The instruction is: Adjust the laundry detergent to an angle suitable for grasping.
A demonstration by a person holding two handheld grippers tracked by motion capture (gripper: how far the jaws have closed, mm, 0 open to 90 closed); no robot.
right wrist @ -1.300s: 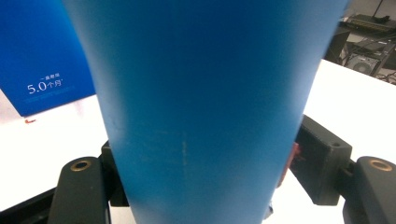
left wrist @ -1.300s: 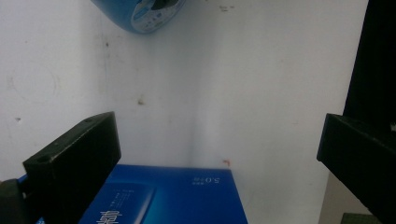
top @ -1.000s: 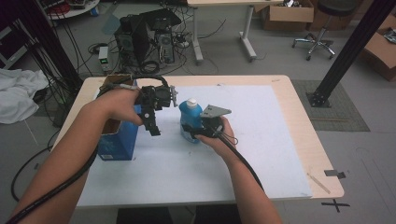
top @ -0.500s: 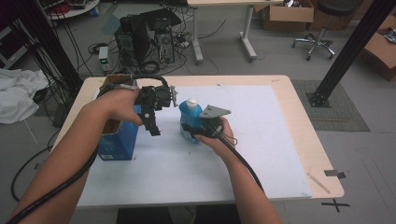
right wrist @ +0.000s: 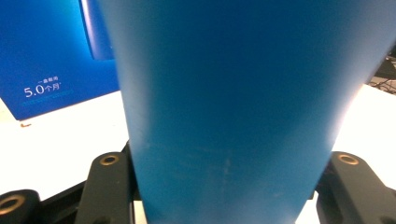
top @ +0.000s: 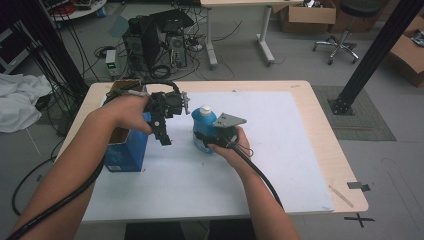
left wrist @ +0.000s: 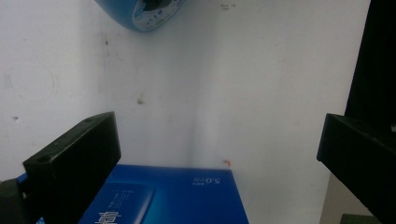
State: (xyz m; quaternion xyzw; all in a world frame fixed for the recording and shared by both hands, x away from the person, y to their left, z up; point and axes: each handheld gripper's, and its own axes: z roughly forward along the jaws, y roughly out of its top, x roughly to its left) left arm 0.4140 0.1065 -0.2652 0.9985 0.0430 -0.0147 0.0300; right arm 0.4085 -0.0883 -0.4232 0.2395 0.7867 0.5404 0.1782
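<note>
A blue bottle [top: 204, 127] with a white cap stands upright on the white sheet near the table's middle. My right gripper [top: 206, 139] is shut on the bottle's lower body; the bottle [right wrist: 229, 107] sits between the two jaws in the right gripper view. A blue carton [top: 126, 147] with an open top stands at the left. My left gripper [top: 164, 137] hangs open above the sheet beside the carton, jaws pointing down. In the left gripper view the carton [left wrist: 163, 196] lies below the wide-apart jaws and the bottle's base [left wrist: 144, 13] shows at the top.
The white sheet [top: 280, 150] covers most of the wooden table [top: 320, 120]. A small stick [top: 343, 196] lies near the right front corner. Computers and cables sit on the floor beyond the far edge.
</note>
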